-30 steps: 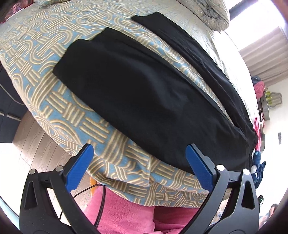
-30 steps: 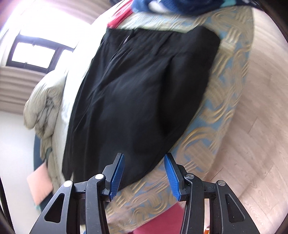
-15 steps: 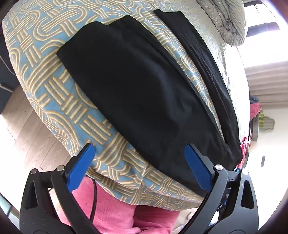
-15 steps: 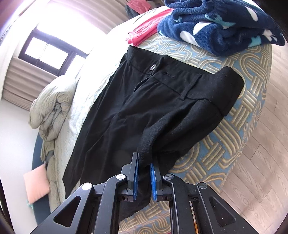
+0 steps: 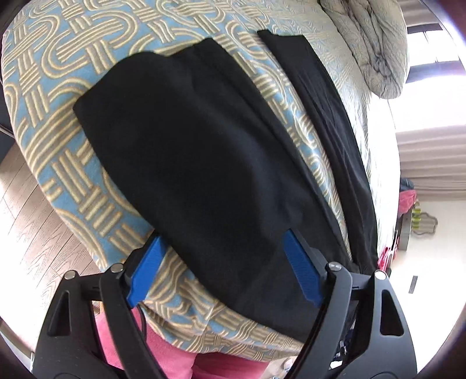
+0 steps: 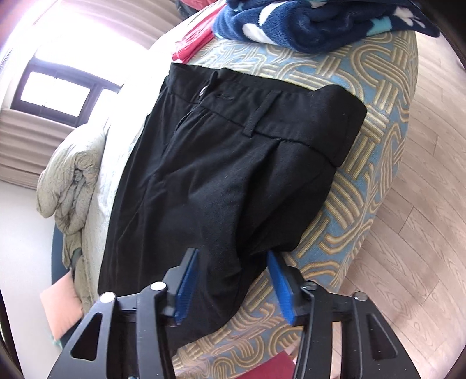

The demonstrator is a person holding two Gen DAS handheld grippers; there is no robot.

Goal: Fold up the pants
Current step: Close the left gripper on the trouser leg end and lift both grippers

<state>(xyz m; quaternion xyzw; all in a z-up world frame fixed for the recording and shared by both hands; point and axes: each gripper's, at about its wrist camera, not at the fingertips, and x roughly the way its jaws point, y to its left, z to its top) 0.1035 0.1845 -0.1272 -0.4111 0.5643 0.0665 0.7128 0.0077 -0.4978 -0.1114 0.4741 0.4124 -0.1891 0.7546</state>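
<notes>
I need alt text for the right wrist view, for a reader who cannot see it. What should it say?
Black pants lie flat on a bed with a blue and gold patterned cover, waistband toward the far end. The right tongs are open over the near edge of the fabric, holding nothing. A navy fleece blanket lies beyond the waistband, and a window shows at the left.

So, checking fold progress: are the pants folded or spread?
Spread: the pants lie flat, two legs apart on the bedspread.
</notes>
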